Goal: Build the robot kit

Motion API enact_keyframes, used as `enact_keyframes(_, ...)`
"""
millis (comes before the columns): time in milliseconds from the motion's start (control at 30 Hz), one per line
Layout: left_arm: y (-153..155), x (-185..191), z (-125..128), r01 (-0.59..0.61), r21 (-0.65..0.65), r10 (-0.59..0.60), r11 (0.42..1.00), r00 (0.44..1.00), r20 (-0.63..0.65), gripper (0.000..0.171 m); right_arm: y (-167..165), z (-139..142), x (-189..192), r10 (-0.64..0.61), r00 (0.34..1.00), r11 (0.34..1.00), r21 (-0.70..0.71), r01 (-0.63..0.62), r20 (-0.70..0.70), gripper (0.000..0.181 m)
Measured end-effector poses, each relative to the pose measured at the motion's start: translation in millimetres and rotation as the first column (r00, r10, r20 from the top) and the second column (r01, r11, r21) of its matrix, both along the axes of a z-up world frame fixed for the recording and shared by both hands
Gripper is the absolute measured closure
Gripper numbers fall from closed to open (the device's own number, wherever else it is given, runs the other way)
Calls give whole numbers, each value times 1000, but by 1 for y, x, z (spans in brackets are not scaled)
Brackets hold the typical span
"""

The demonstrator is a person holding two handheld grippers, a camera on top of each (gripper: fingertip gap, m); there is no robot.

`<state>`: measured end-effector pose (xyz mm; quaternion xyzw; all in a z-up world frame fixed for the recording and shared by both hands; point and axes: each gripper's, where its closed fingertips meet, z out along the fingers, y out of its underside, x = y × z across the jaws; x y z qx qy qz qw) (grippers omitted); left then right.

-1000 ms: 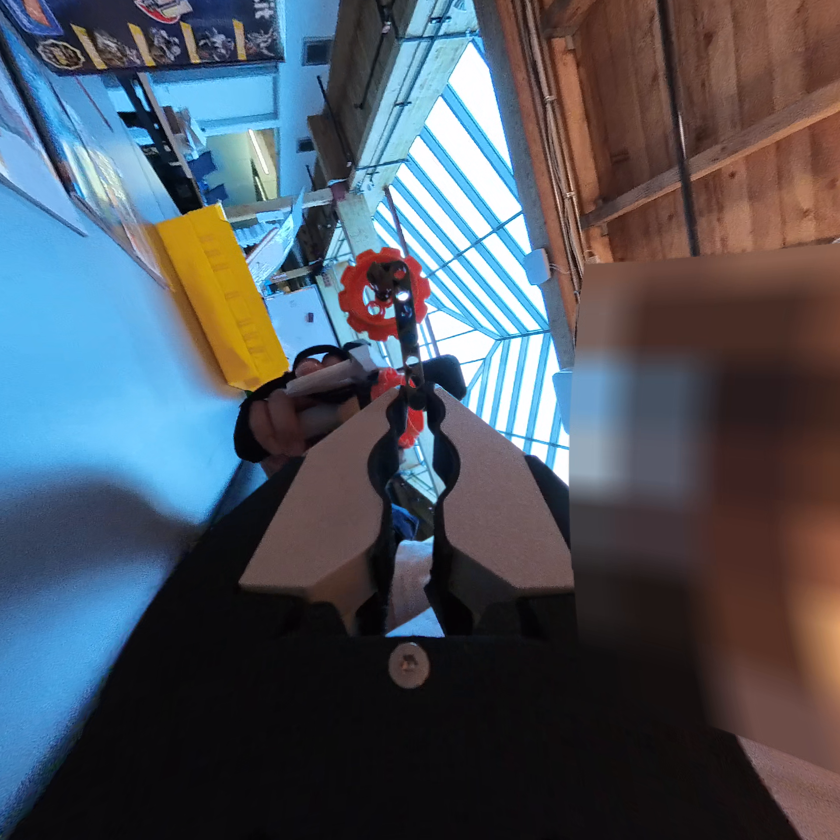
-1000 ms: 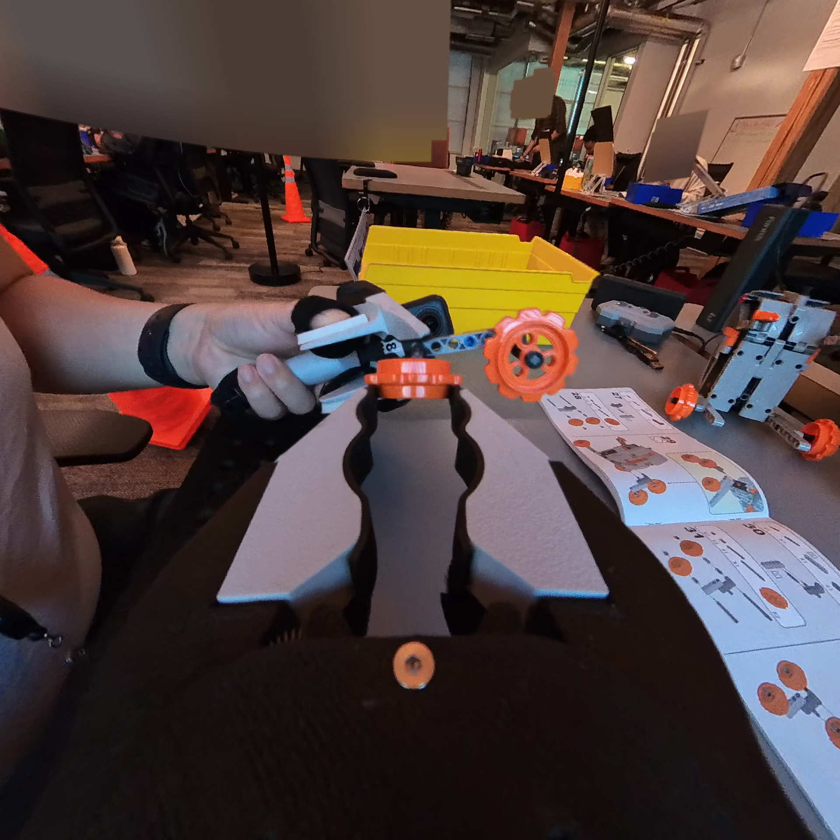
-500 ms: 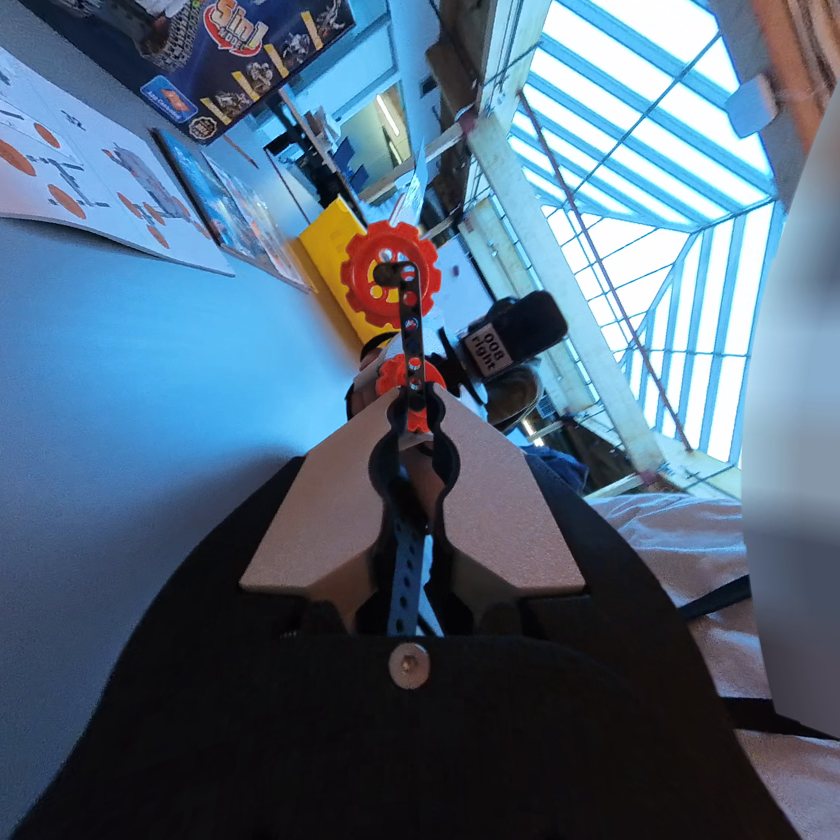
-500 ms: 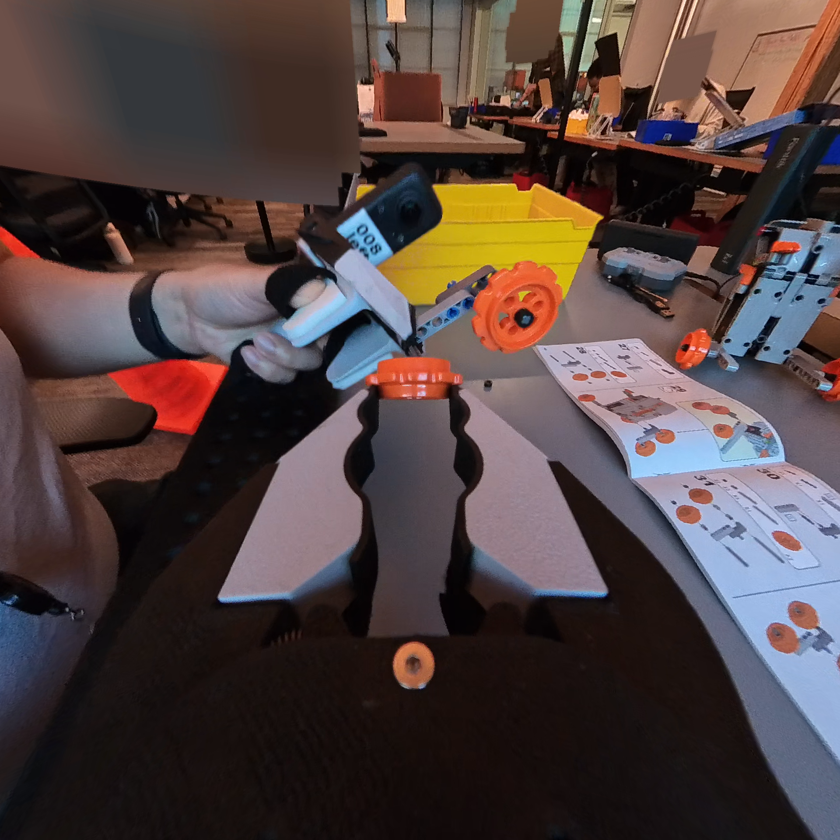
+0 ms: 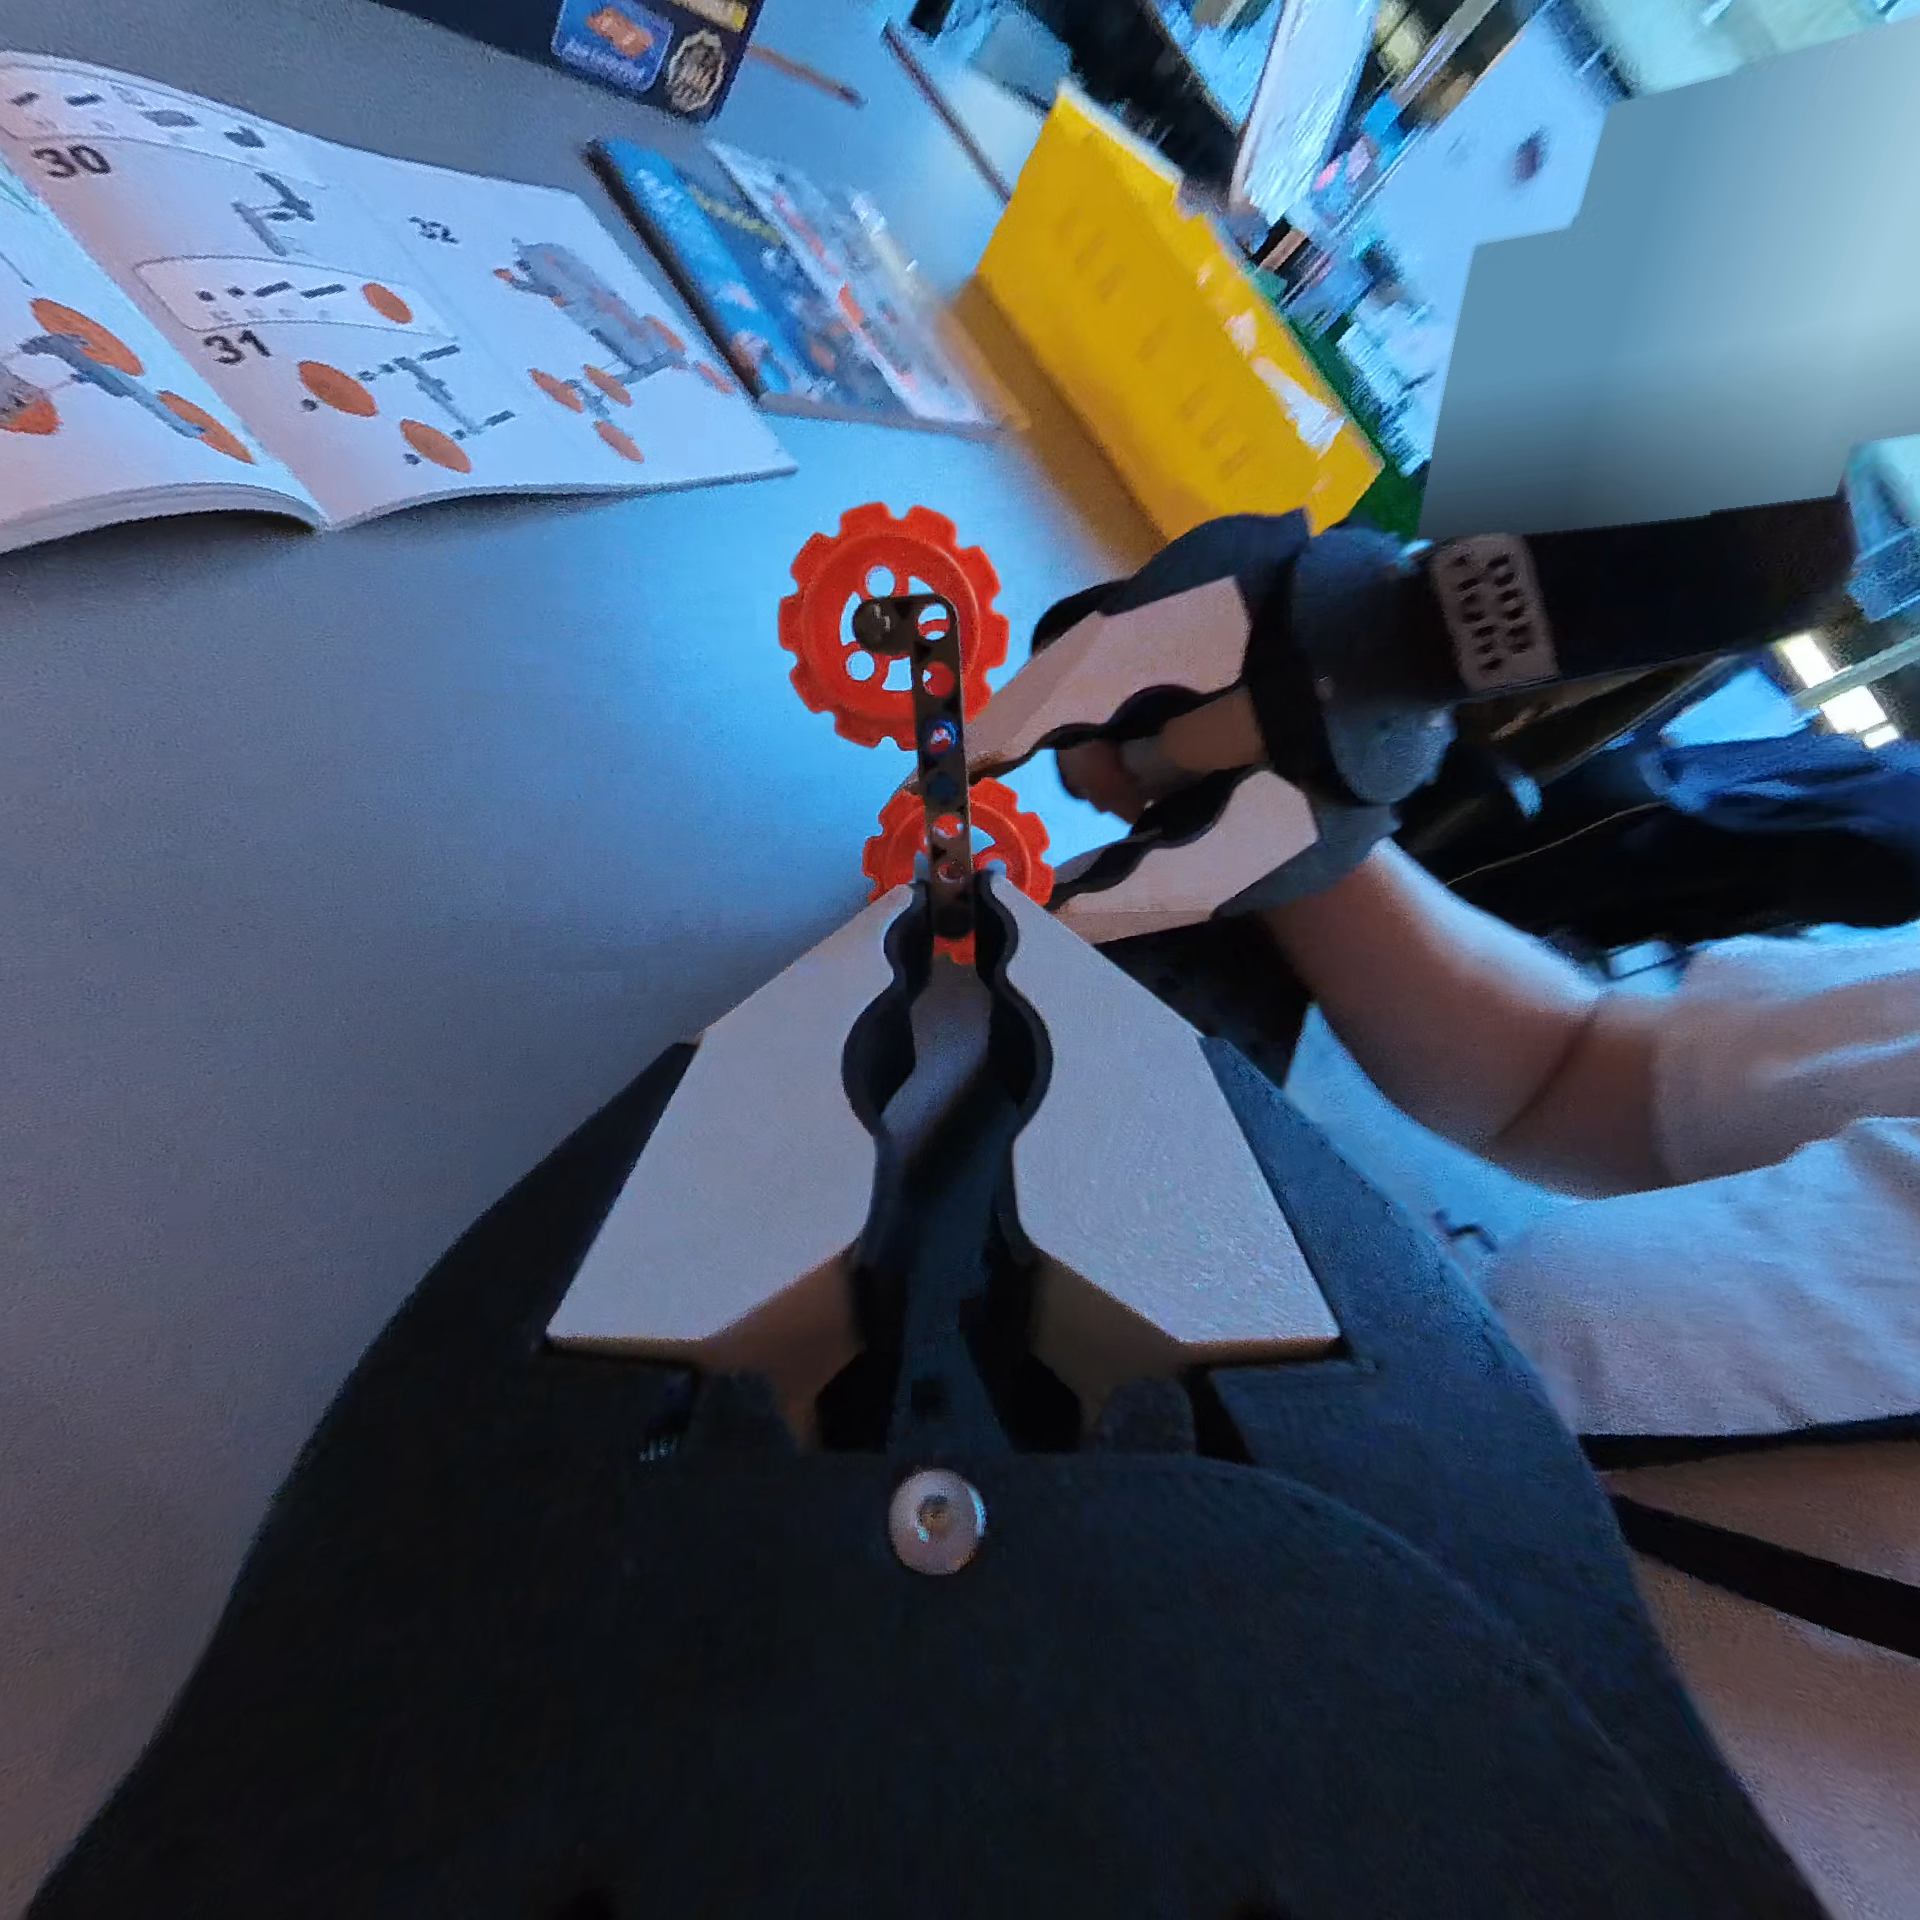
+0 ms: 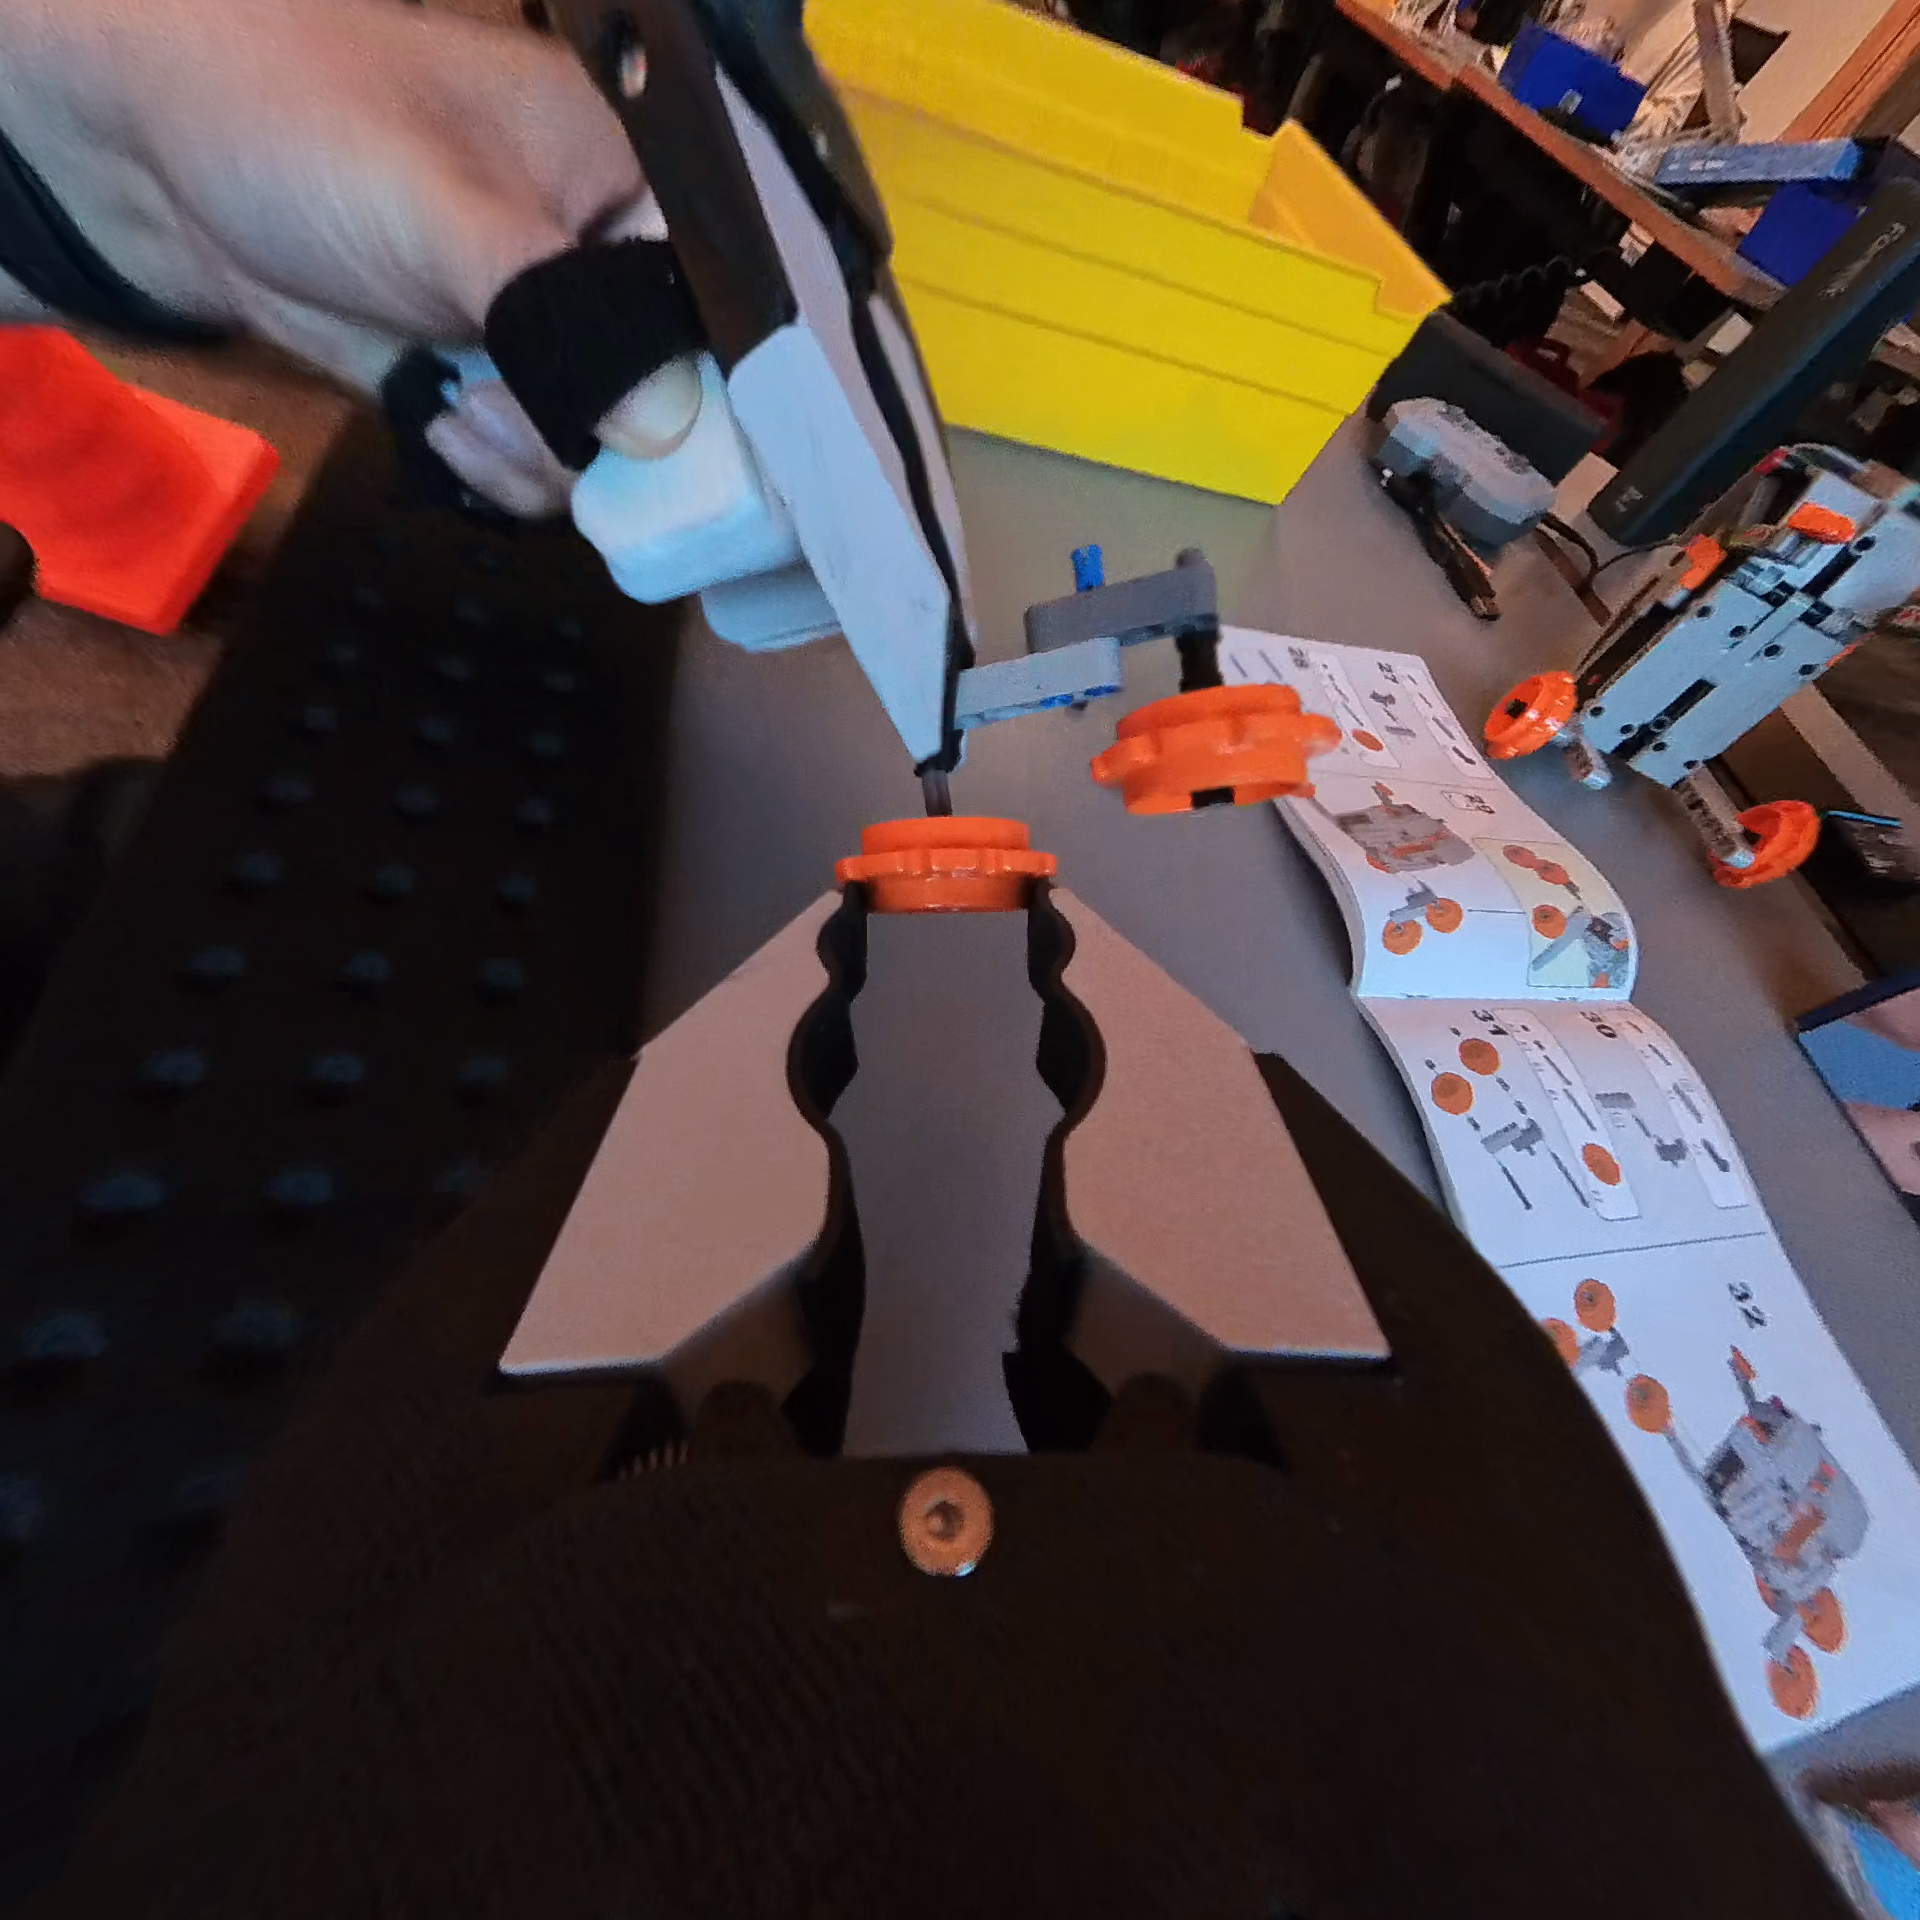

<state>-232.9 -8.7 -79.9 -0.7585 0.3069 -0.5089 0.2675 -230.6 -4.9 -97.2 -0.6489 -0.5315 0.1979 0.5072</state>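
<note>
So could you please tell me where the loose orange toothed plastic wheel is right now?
In the right wrist view, the orange toothed plastic wheel sits clamped at the tips of the right tongs, just below the left tongs and left of the open instruction booklet.

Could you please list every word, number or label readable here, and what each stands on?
I will not quote writing; these bear it:
Open instruction booklet: printed step numbers.
Dark blue box: coloured badges, blurred.
Dark upright panel: pale letters, cut off.
None shows on the grey beam in the left gripper or the orange wheel in the right gripper.
</note>
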Motion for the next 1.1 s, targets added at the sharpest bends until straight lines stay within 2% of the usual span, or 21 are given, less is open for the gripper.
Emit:
enact_keyframes(100, 1, 0, -9, 9, 42, -5, 999, 996, -93, 167, 1, -10, -1, -12, 997, 999, 51, 8, 79, 152)
enact_keyframes(233, 4, -1, -16, -3, -19, 2, 1000, 999, -52, 167, 2, -16, -2, -47, 999, 999, -15, 47, 28, 152)
enact_keyframes(400, 6, -2, -30, -27, -31, 25, 999, 998, -58, 167, 4, -31, -2, -78, 994, 995, -63, 83, 70, 152)
enact_keyframes(700, 6, -3, -31, -26, -54, 24, 998, 999, -36, 167, 4, -31, -4, -76, 996, 994, -76, 80, 52, 152)
enact_keyframes(1100, 5, -5, -29, 1, -147, 5, 989, 999, 37, 167, 3, -27, -5, -77, 995, 997, -22, 79, 59, 153)
